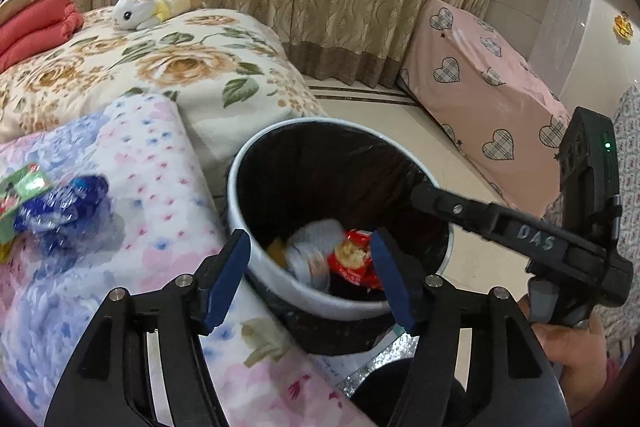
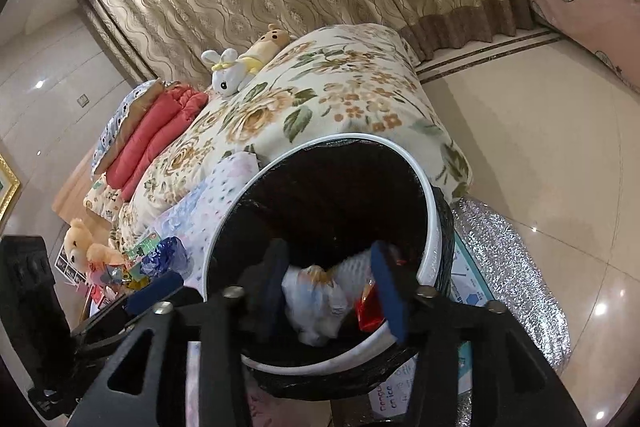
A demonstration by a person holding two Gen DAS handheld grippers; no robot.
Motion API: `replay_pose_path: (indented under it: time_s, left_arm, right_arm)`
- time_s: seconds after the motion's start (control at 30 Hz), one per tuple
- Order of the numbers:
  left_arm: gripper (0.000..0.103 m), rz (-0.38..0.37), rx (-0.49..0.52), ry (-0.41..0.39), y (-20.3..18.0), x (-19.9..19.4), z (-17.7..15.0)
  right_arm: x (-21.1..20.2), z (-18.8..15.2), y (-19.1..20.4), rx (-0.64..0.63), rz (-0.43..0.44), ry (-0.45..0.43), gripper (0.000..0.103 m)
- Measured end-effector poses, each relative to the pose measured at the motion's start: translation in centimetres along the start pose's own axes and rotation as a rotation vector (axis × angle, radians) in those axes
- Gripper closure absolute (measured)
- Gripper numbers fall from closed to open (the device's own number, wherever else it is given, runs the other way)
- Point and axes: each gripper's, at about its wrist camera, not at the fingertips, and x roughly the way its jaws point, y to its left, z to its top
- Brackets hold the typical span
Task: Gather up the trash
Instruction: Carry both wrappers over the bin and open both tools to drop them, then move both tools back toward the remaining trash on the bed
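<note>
Here both the left gripper (image 1: 308,263) and the right gripper (image 2: 328,287) hang open and empty over the round white bin with black liner (image 1: 240,195), so wrappers (1 red (image 1: 352,263)) lie inside; blue crumpled plastic (image 1: 64,207) waits on the bed.

A white bin (image 1: 240,195) with a black liner stands beside the bed, holding a red wrapper (image 1: 352,261) and white crumpled wrappers (image 2: 316,301).
</note>
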Motion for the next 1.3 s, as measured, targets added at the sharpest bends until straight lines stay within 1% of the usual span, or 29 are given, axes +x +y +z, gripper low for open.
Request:
replay_pose_path:
  time_s: [0.03,0.1,0.27,0.47,0.67,1.0,1.3]
  left_arm:
    - [0.039,0.002,-0.007,0.002,0.3,-0.1,-0.2]
    - [0.038,0.012,-0.022,0.007,0.9,-0.5,-0.8]
    - [0.038,0.031,-0.082,0.009,3.1,-1.6,-2.5]
    - [0.037,0.077,-0.145,0.004,5.8,-3.4,-4.5]
    - [0.036,0.132,-0.208,-0.009,9.0,-5.6,-6.4]
    - [0.036,0.226,-0.331,-0.025,14.8,-9.0,-9.8]
    - [0.034,0.298,-0.425,-0.046,19.2,-11.4,-11.7]
  right_arm:
    - [0.0,-0.1,0.1,-0.002,0.0,-0.002,0.042]
    - [-0.2,-0.3,0.5,-0.011,0.001,-0.01,0.032]
    - [-0.5,-1.1,2.4,-0.049,0.01,-0.017,0.021]
    - [-0.5,-2.4,5.2,-0.096,0.051,-0.01,0.017]
    - [0.1,-3.8,8.7,-0.149,0.108,0.009,0.016]
    - [2.3,-6.5,13.5,-0.222,0.178,0.081,0.015]
    - [5.3,-8.5,16.9,-0.271,0.204,0.151,0.014]
